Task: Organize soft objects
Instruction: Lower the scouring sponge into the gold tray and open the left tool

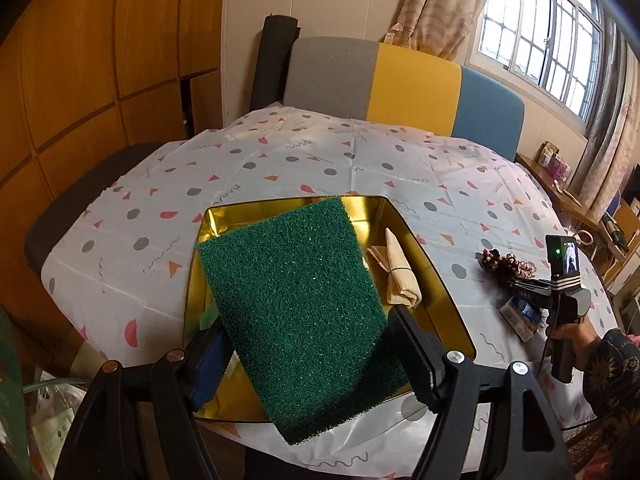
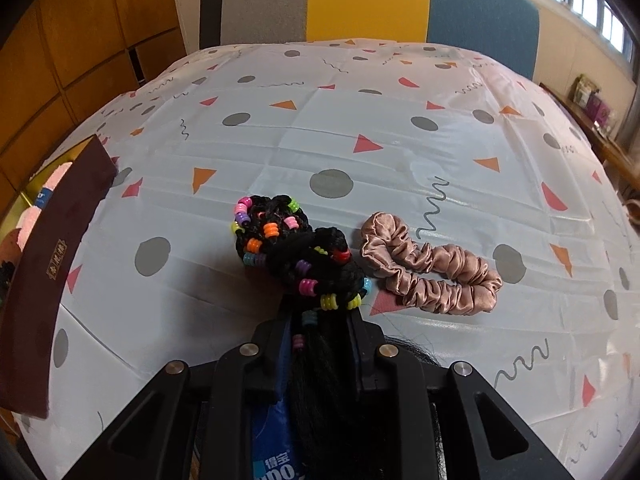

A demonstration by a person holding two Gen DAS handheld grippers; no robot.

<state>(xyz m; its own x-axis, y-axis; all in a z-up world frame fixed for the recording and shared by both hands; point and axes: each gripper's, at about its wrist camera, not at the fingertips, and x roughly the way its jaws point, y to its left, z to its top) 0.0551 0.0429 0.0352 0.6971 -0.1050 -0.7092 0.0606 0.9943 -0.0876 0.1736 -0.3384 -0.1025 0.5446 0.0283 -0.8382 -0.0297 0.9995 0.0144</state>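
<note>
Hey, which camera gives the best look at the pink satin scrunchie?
The right wrist view: the pink scrunchie lies close, whole and sharp on the tablecloth beside the beaded black hairpiece. The left wrist view shows it only small and far off.

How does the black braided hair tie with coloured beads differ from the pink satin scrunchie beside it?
The black braided hair tie with coloured beads is dark, knotted yarn studded with bright plastic beads; the pink satin scrunchie is one shiny, gathered, beadless loop. The hair tie sits bunched in a lump, its near end between the right tongs; the scrunchie lies flat and free. Both rest on the patterned tablecloth, outside the gold tin.
</note>
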